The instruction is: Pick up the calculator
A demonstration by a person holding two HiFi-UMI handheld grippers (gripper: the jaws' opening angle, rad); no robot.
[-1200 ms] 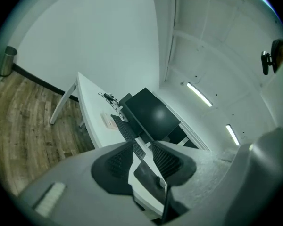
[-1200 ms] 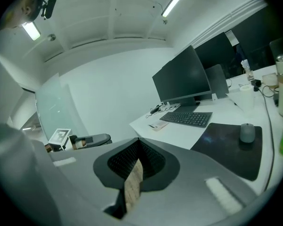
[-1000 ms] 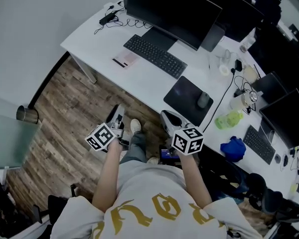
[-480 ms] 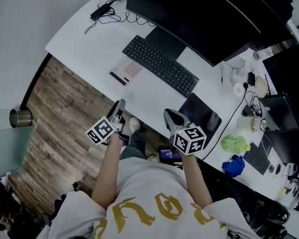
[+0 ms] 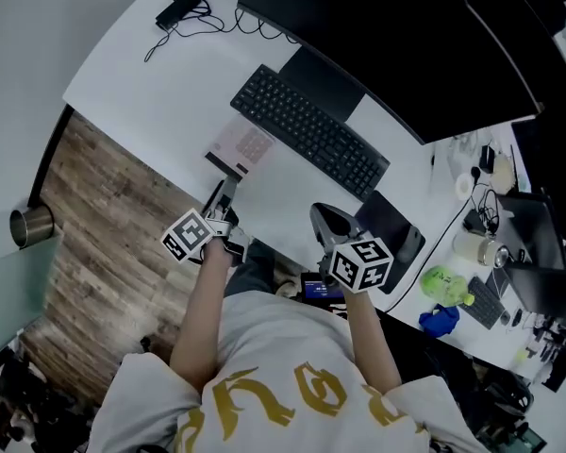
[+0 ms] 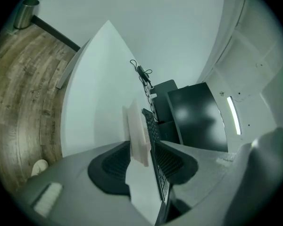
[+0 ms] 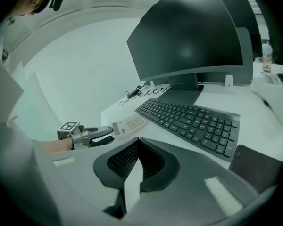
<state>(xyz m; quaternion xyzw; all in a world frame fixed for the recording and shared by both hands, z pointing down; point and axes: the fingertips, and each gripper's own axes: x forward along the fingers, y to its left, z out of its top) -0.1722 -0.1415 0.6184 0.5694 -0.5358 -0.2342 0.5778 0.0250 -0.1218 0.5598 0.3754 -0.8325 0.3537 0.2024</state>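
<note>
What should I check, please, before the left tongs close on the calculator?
1. Left tongs open: ok, jaws apart.
2. Calculator lined up with their gap: ok, seen edge-on ahead.
3. Calculator deep enough between the jaws: cannot tell.
4. Keyboard apart from calculator: ok.
5. Right tongs clear of calculator: ok, jaws together, nothing held.
</note>
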